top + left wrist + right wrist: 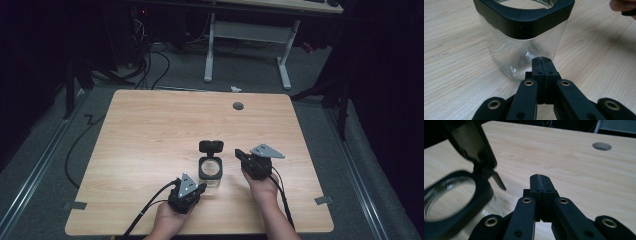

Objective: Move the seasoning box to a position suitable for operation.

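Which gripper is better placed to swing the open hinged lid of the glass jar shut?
Probably the right gripper: shut, it sits beside the raised black lid of the clear square glass jar. The left gripper, also shut, points low at the jar's glass wall.

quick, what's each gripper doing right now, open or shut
Left gripper: shut, empty, tips close to the glass jar.
Right gripper: shut, empty, beside the jar.
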`<state>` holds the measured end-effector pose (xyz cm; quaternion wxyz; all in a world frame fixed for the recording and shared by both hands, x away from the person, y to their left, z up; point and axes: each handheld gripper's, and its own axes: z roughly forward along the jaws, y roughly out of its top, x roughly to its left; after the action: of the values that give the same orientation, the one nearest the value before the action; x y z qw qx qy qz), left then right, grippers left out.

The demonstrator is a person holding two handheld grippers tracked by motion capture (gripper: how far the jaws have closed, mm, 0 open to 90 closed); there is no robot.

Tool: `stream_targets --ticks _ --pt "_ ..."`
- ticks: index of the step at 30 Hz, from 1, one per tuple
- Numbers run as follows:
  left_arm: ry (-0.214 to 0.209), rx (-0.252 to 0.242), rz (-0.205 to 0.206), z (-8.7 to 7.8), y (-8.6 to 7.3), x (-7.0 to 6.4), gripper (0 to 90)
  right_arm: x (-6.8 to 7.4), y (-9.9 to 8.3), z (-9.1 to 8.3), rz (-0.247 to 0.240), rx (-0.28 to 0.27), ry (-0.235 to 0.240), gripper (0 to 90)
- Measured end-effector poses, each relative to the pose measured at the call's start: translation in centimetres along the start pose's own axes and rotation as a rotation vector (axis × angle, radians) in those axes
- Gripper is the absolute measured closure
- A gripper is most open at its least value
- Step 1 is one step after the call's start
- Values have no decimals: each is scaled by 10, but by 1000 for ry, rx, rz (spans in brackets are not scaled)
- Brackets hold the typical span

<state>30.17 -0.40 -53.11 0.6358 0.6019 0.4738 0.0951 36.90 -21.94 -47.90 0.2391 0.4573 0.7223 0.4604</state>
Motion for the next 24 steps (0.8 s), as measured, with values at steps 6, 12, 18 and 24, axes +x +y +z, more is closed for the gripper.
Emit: stream_targets --ticks 6,12,18,24 --pt "-8 -9 15 0 -3 -2 900 7 20 11 -8 -17 0 900" --pt "-10 -15 11 0 -4 -2 900 10 33 18 -11 -38 16 900" --pt "-17 -12 3 1 -4 -1 900 15 36 24 -14 -44 36 900" --pt "-22 -8 -7 1 -3 -1 900 22 38 23 -22 -52 54 900"
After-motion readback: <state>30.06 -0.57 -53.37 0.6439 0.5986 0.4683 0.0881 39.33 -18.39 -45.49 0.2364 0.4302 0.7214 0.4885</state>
